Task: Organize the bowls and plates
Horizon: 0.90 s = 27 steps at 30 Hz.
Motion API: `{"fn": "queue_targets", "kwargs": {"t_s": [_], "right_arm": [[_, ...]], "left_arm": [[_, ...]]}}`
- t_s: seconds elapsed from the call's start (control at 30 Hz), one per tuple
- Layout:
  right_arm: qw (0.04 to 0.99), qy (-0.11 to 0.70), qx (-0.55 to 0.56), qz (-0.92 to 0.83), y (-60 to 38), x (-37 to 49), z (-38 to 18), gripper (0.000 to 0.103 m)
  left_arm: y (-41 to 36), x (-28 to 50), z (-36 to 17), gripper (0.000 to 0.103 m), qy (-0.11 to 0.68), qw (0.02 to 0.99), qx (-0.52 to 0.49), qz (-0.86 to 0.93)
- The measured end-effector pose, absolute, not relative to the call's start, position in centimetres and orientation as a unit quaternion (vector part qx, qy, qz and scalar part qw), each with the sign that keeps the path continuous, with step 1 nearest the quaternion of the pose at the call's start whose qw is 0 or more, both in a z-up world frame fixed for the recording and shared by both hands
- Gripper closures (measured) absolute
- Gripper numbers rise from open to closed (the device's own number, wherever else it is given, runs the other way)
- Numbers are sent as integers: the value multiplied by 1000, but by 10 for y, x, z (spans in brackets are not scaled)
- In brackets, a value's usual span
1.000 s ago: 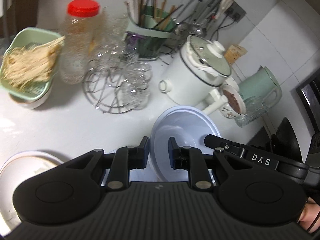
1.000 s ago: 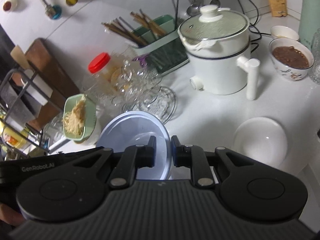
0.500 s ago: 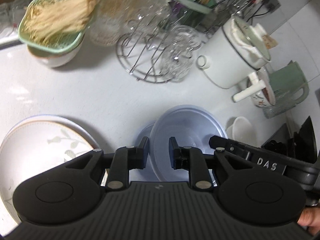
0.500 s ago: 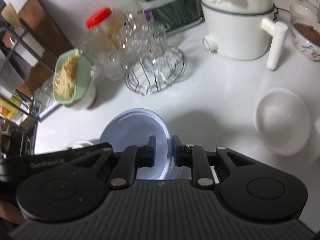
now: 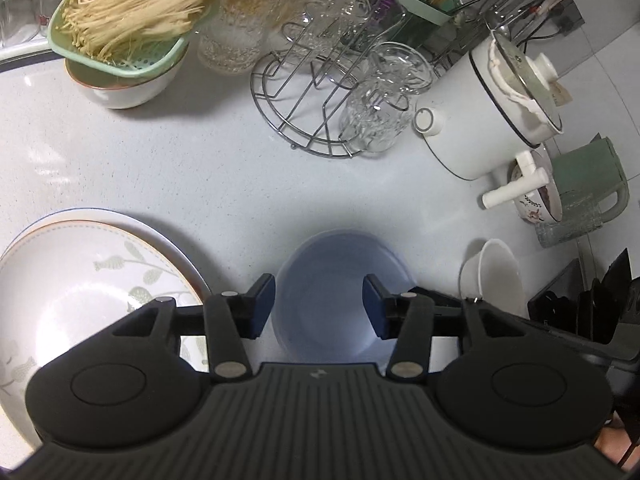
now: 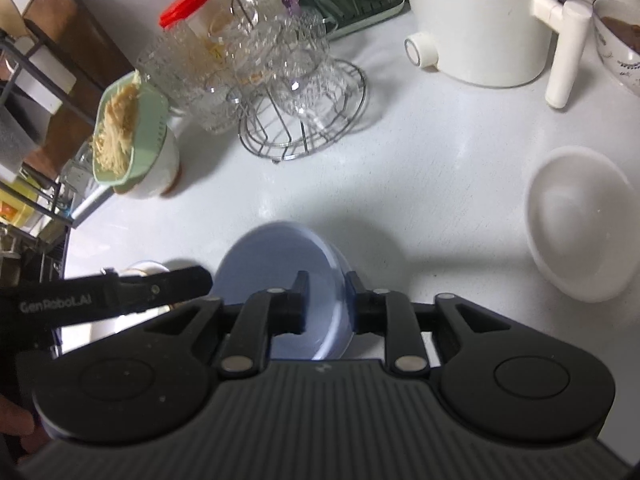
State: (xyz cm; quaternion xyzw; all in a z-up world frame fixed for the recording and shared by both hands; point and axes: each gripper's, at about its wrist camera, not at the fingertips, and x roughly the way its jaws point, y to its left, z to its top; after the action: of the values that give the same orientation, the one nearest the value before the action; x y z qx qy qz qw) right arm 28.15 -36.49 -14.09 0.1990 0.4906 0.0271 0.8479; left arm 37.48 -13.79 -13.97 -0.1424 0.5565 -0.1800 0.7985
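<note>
A pale blue bowl (image 5: 340, 280) sits on the white counter, also in the right wrist view (image 6: 276, 276). My left gripper (image 5: 319, 312) is open above its near side, fingers apart on either side. My right gripper (image 6: 326, 300) is open, its jaws astride the bowl's right rim without clamping it. A large white leaf-patterned plate (image 5: 76, 276) lies to the left. A white bowl (image 6: 580, 224) sits at the right, also in the left wrist view (image 5: 496, 276).
A wire glass rack (image 5: 320, 112) with glasses, a green strainer of enoki mushrooms (image 5: 128, 16) on a bowl, a white electric pot (image 5: 492, 120), a green kettle (image 5: 592, 176) and a flowered bowl (image 5: 538, 200) stand behind. A dish rack (image 6: 24, 120) stands at far left.
Both grippers lowered the blue bowl to the counter. The left gripper opened wide and let go; the right gripper's jaws opened slightly off the rim.
</note>
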Motion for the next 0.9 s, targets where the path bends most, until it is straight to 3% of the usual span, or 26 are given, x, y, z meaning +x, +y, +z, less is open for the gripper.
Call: {"fn": "queue_targets", "kwargs": {"t_s": [0.9], "right_arm": [[906,377,192,-11,-356,230,-52,72]], "left_arm": [[-127,339,-48,49,453,848,-101,-257]]}}
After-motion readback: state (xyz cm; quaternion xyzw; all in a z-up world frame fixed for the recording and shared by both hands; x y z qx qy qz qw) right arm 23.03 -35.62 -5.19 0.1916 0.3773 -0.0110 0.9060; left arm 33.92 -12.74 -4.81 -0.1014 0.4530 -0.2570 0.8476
